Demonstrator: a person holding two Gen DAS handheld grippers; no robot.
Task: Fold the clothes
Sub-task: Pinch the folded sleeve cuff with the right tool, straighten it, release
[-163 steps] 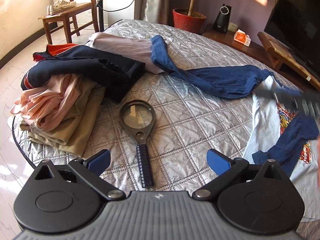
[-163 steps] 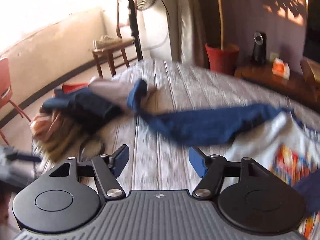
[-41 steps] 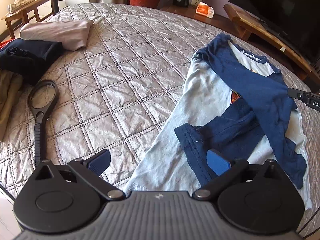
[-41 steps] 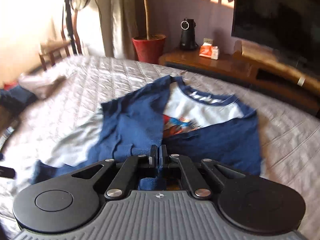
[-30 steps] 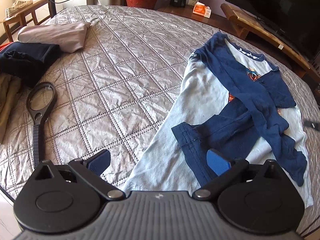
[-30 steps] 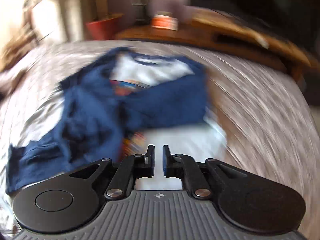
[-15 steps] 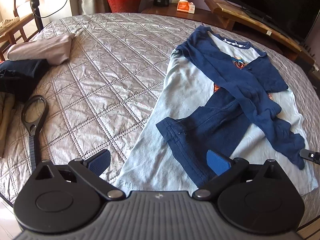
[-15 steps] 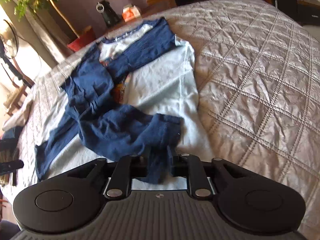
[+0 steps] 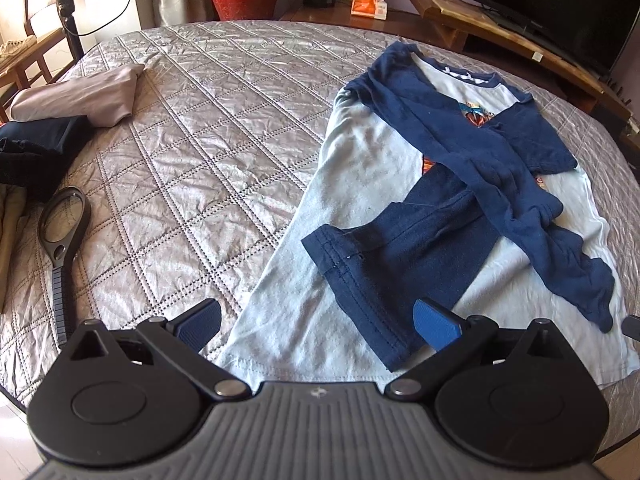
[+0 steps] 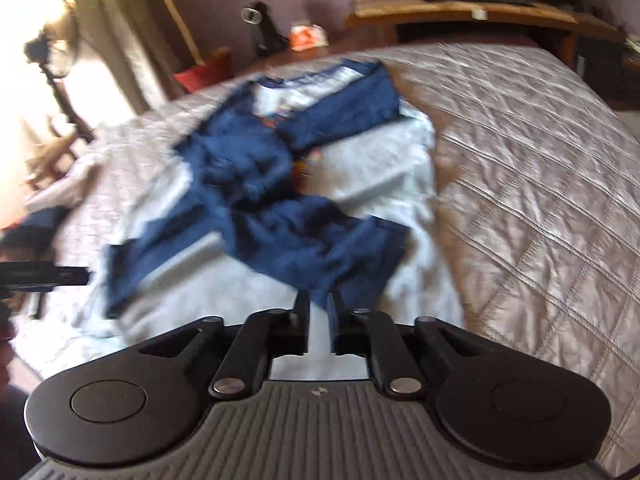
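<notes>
Left gripper (image 9: 318,322): blue pads set wide apart, nothing held between them; it is held low over the near hem of the shirt (image 9: 360,184), the right-hand pad (image 9: 436,322) seen against the cuff of a dark blue sleeve (image 9: 360,276) that is folded in across the pale blue body; right gripper (image 10: 319,312): fingers drawn close with a narrow gap left, pale cloth visible through the gap; the tip of the other dark sleeve (image 10: 320,248) lies right at the fingertips, but whether any cloth is pinched cannot be told, the view being blurred; the shirt is spread flat on a quilted silver bedspread (image 9: 192,128), neckband turned toward the far edge, both sleeves crossed over the chest print, the longer one trailing diagonally toward the hem; a black magnifying glass (image 9: 62,236) is noted on the quilt well to the left of the shirt; beyond it, at the bed's left edge, a folded dark garment (image 9: 36,148) and a folded beige-pink one (image 9: 80,94) lie side by side; past the bed a red plant pot (image 9: 245,0) and a low wooden bench (image 9: 504,40) are seen.
</notes>
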